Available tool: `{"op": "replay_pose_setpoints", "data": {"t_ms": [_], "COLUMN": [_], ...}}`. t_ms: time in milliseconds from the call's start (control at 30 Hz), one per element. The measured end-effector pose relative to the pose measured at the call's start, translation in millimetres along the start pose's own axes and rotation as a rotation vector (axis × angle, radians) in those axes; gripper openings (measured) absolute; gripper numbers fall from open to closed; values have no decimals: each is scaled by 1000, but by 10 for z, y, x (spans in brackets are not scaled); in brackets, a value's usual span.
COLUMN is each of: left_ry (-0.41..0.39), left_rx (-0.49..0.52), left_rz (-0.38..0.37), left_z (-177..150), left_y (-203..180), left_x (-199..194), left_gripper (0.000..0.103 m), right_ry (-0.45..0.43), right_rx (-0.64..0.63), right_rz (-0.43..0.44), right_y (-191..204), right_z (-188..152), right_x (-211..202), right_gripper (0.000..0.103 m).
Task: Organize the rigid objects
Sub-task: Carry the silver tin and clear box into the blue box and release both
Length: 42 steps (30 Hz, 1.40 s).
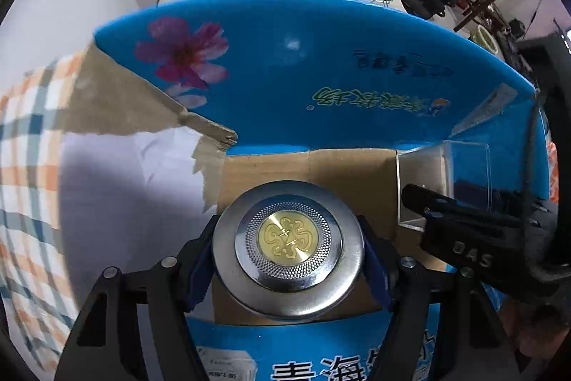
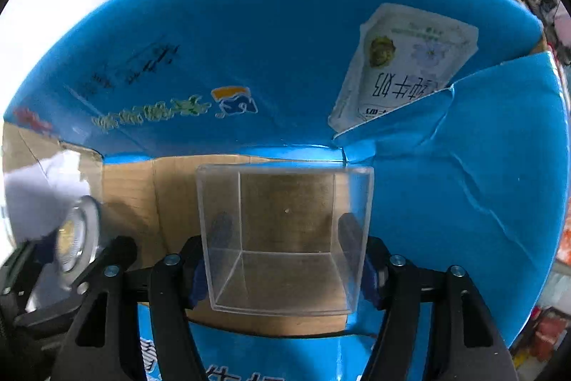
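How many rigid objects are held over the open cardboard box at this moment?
2. The round metal tin is clamped in the left tool, and the clear plastic box is clamped in the right tool. Other objects may lie hidden beneath them inside the blue cardboard box.

My left gripper (image 1: 289,256): matte black linkage arms, angular, with slot cut-outs near the base. Silver round screw heads sit at the pivots, two per side. Blue pads (image 1: 374,268) line the inner finger faces.

My right gripper (image 2: 283,268): same build, black arms and slotted links; the pivot screws here look bluish-silver. Blue pads (image 2: 198,277) again on the inner faces.

In the left wrist view, the right gripper's black body shows raised "DAS" lettering.
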<state>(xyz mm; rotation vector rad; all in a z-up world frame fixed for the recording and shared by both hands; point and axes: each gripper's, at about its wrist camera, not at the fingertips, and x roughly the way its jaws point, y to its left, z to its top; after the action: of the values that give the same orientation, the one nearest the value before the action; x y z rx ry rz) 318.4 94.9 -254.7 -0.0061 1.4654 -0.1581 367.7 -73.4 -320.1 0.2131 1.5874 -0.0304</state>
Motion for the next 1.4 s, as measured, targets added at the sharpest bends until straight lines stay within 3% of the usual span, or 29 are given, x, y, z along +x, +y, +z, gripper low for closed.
{"op": "replay_pose_setpoints", "data": {"t_ms": [367,533,733,833,1100,1233,1400], "left_ry": [58,93,99,111,133,120,90], "left_rx": [-115,-122,-87,-115,-125,-128,-120], "left_rz": [-189,-215,-202,-237,-232,-216,-170], "left_z": [167,284,309,339,348,338,316], "left_y": [41,5,-144,-115,-53,-63,-53], "left_x": [39,184,207,222,225,158,24], "left_gripper": [69,69,69,69,69,90,103], "right_ry": [44,90,99,98,95,88,68], "right_rx": [20,-67,-35,-25,-27,-39,-73], "right_rz": [35,-2,44,61,71,87,55], "right_y": [-130,-8,12,-68,-65,-106,-91], "right_z": [-9,-39,51,89,199,97,-40], "right_x": [-144,-43,19,42,-7,-118,-248], "right_gripper": [75,81,81,81,81,85,92]}}
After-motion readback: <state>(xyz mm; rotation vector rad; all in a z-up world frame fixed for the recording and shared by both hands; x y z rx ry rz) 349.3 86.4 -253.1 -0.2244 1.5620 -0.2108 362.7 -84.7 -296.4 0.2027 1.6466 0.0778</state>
